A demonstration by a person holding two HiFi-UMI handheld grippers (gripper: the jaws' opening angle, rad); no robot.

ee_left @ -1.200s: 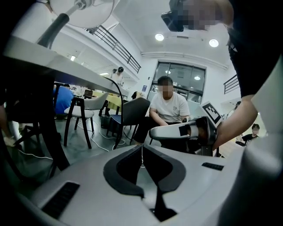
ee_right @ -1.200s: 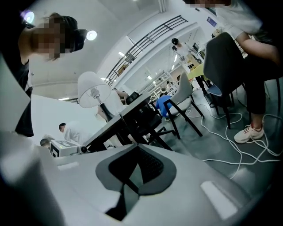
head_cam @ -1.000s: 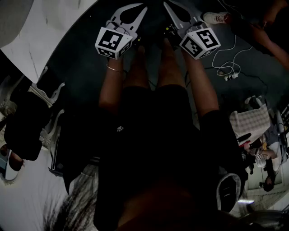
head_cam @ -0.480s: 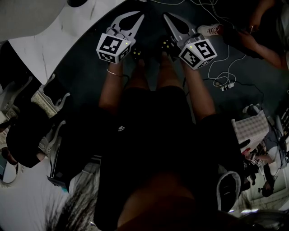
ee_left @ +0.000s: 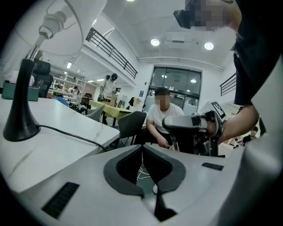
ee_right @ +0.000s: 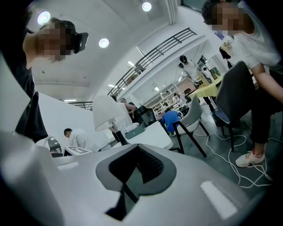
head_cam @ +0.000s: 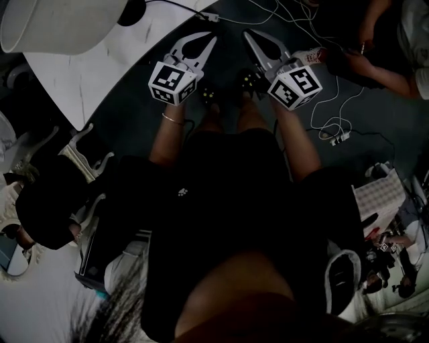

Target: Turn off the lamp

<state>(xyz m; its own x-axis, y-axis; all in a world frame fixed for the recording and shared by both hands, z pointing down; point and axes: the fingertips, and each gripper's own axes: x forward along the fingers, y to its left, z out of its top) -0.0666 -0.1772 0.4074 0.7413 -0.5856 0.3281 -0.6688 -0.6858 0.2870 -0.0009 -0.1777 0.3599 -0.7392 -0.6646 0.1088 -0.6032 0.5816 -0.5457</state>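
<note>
A lamp stands on the white table. It has a white shade and a black base, and its black cord runs right to a small white block. The left gripper view shows the base, bulb and cord to the left. From the right gripper view the shade is farther off. I cannot tell if it is lit. My left gripper and right gripper hang side by side over the dark floor, both shut and empty, short of the table edge.
White chairs stand at the table's near left side. Cables and a power strip lie on the floor to the right. A seated person is at the far right, and a dark chair stands ahead beside the table.
The view has slid toward the table, so the lamp shade and base now show at top left. Both grippers keep their pose side by side and stay shut.
</note>
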